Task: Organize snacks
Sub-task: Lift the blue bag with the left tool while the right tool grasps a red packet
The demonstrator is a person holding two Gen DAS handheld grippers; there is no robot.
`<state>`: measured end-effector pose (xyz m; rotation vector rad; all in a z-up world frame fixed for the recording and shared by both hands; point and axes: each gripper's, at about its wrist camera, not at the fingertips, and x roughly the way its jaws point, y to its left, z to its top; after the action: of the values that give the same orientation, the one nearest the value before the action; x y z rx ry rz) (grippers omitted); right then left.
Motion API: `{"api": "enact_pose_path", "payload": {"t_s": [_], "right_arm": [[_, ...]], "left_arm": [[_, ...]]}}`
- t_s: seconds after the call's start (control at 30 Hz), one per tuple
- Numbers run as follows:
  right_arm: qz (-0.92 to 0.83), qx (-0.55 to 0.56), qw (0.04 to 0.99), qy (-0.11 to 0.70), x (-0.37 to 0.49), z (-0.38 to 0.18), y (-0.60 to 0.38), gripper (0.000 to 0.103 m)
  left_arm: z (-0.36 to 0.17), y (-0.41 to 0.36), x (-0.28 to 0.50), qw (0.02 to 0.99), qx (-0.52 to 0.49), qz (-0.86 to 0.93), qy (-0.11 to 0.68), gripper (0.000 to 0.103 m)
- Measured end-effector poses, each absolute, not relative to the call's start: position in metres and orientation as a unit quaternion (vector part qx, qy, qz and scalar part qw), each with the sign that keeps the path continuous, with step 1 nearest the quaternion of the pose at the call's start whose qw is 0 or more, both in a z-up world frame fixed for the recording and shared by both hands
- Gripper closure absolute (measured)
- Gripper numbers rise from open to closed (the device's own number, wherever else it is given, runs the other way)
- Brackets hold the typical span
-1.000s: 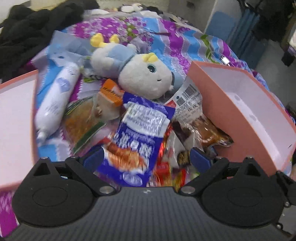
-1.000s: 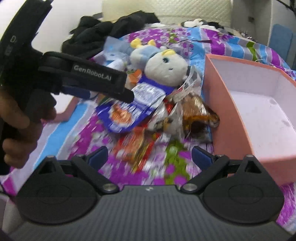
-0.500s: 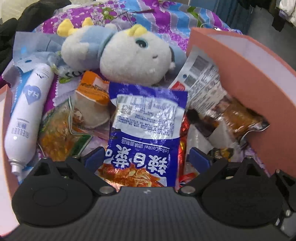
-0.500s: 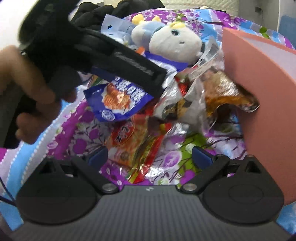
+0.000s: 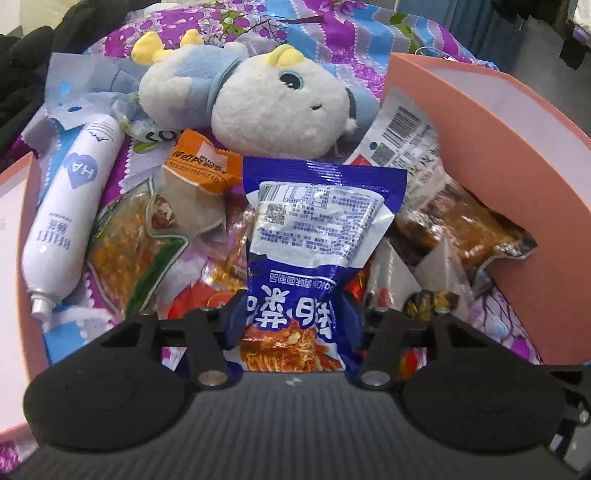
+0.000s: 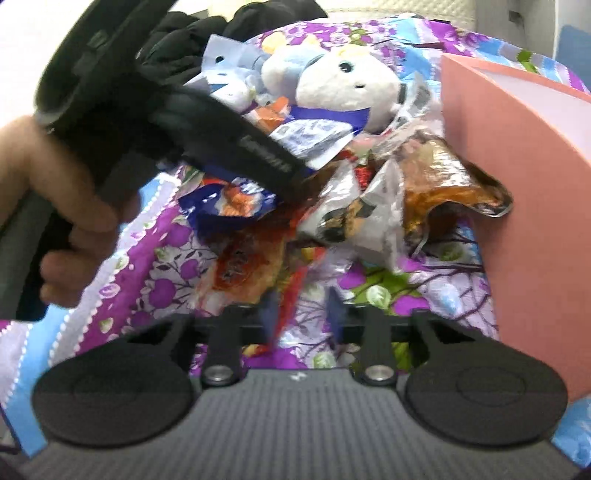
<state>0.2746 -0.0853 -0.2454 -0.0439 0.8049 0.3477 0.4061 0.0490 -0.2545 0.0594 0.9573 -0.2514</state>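
Observation:
A pile of snack packets lies on the flowered bedspread next to a pink box (image 5: 491,155). My left gripper (image 5: 293,321) is shut on the lower end of a blue noodle packet (image 5: 314,221). The same gripper (image 6: 291,184) and blue packet (image 6: 229,206) show in the right wrist view. My right gripper (image 6: 301,314) has its jaws close together around the edge of an orange-red packet (image 6: 243,266); motion blur hides whether it grips. A brown foil packet (image 6: 443,188) leans on the pink box (image 6: 517,192).
A white and blue plush toy (image 5: 258,107) lies behind the pile. A white tube (image 5: 70,206) lies at the left beside a second pink box edge (image 5: 22,229). An orange-topped packet (image 5: 199,166) and a green-edged packet (image 5: 129,240) sit left of the blue one. Black clothes (image 6: 258,18) lie at the back.
My left gripper moved forward and its jaws shut on the blue packet. My right gripper moved in low toward the orange-red packet and its jaws narrowed.

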Motion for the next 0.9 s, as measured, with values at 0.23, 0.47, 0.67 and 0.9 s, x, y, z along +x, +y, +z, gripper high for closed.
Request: {"api": "enact_pose_path", "payload": {"t_s": [0.23, 0.47, 0.67, 0.9], "right_arm": [[0.165, -0.015, 0.904, 0.394, 0.259, -0.234, -0.1, 0.1], [0.172, -0.011, 0.904, 0.391, 0.23, -0.224, -0.117, 0.1], [0.188, -0.009, 0.906, 0.379, 0.212, -0.224, -0.122, 0.1], [0.202, -0.004, 0.923, 0.327, 0.224, -0.225, -0.102, 0.046]], "left_arm": [[-0.227, 0.053, 0.361, 0.886, 0.001, -0.101, 0.452, 0.049], [-0.201, 0.071, 0.305, 0.894, -0.047, -0.06, 0.441, 0.048], [-0.191, 0.089, 0.257, 0.905, -0.072, -0.014, 0.418, 0.048], [-0.211, 0.122, 0.213, 0.895, -0.11, 0.037, 0.43, 0.048]]}}
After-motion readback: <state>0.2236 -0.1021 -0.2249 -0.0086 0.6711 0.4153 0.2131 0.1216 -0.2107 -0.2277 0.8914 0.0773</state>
